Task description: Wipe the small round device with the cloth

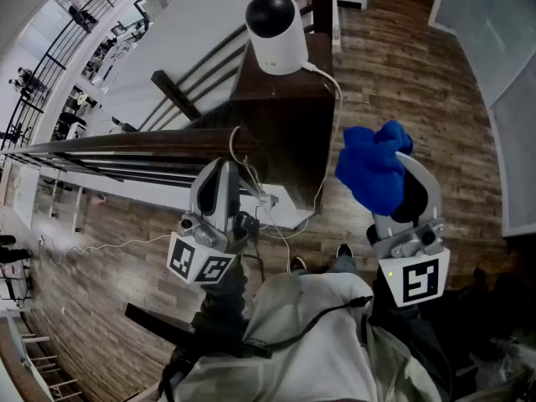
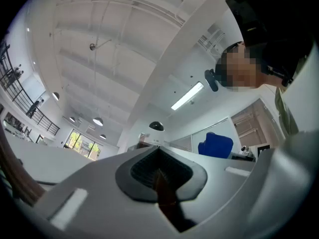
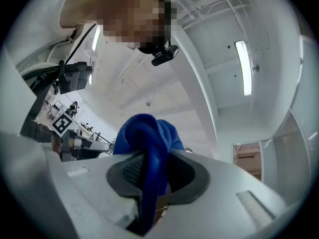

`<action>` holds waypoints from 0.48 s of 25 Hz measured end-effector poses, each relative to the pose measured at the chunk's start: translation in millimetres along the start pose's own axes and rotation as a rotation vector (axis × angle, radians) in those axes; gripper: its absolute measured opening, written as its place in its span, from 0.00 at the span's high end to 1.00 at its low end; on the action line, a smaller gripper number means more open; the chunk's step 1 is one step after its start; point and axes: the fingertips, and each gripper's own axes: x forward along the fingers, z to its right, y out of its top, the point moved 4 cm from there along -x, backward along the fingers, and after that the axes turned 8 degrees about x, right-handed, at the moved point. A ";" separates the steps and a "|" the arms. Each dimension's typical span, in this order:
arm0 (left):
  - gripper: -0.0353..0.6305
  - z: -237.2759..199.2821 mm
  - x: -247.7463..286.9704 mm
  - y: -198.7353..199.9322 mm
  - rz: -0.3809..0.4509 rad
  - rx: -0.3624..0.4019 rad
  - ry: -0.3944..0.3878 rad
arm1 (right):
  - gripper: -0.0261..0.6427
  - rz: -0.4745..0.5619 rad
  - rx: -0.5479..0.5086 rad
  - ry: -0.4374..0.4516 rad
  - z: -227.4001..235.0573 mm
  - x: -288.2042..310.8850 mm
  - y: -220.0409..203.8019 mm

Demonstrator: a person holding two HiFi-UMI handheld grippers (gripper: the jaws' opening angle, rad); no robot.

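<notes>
The small round device point(image 1: 275, 32), white with a black dome top, stands on a dark wooden ledge point(image 1: 289, 111) at the top of the head view. A bunched blue cloth point(image 1: 373, 164) is pinched in my right gripper point(image 1: 400, 174), which is held low and to the right of the device, well apart from it. In the right gripper view the cloth point(image 3: 144, 133) fills the jaws of that gripper point(image 3: 149, 178). My left gripper point(image 1: 219, 182) hangs below the ledge, shut and empty. In its own view the left gripper point(image 2: 160, 172) points up at the ceiling, with the cloth point(image 2: 215, 146) off to its right.
A white cable point(image 1: 328, 86) runs from the device down the ledge's side to a white box point(image 1: 285, 212) on the wooden floor point(image 1: 402, 74). A dark handrail point(image 1: 126, 145) stretches left from the ledge. Both gripper views also show the person above.
</notes>
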 end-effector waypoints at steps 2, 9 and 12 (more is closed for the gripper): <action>0.97 8.4 4.0 -1.7 -0.004 -0.001 -0.008 | 0.84 -0.006 0.006 0.007 6.2 -5.3 -0.4; 0.97 24.5 22.8 -9.5 -0.011 0.023 -0.017 | 0.84 0.003 -0.008 0.041 24.2 -7.4 -2.8; 0.97 29.6 26.9 -3.4 0.004 0.052 -0.012 | 0.84 0.000 -0.026 0.072 29.0 -6.1 -2.3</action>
